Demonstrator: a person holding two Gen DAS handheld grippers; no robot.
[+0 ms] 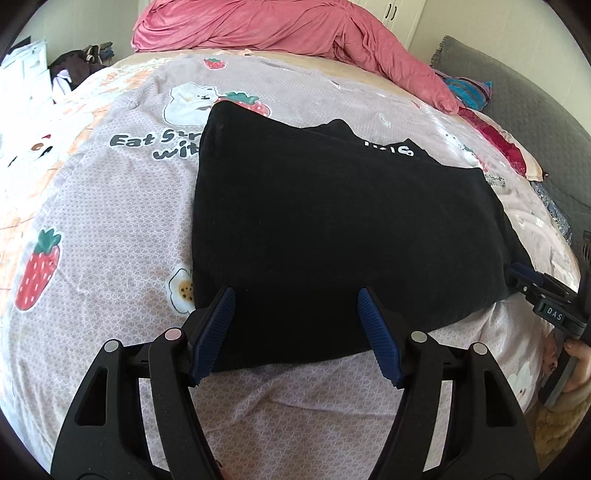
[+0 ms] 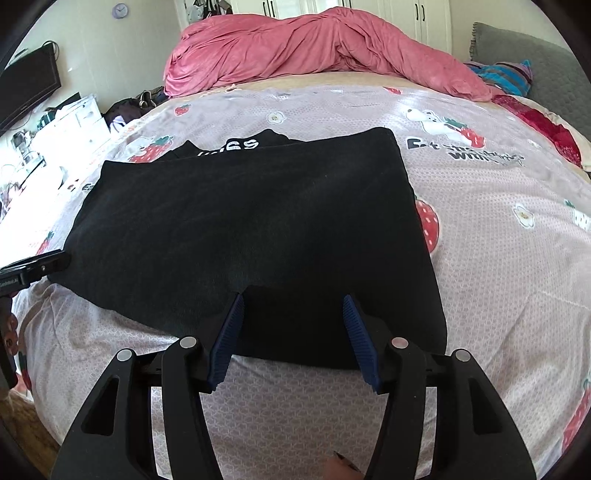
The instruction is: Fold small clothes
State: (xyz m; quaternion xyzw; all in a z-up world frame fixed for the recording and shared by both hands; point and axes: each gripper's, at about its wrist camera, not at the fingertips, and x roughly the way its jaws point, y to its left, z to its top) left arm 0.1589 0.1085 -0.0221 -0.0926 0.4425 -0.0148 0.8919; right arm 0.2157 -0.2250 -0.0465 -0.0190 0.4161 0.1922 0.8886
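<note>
Both jaws apart, left gripper and right gripper over near edge of black shirt on bed; could grab bedsheet too if dipping low.

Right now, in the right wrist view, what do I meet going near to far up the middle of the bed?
Right gripper, open, jaws either side of the near hem → black garment, partly folded → its white lettering → strawberry-print bedsheet → pink duvet → white wardrobe doors.
</note>
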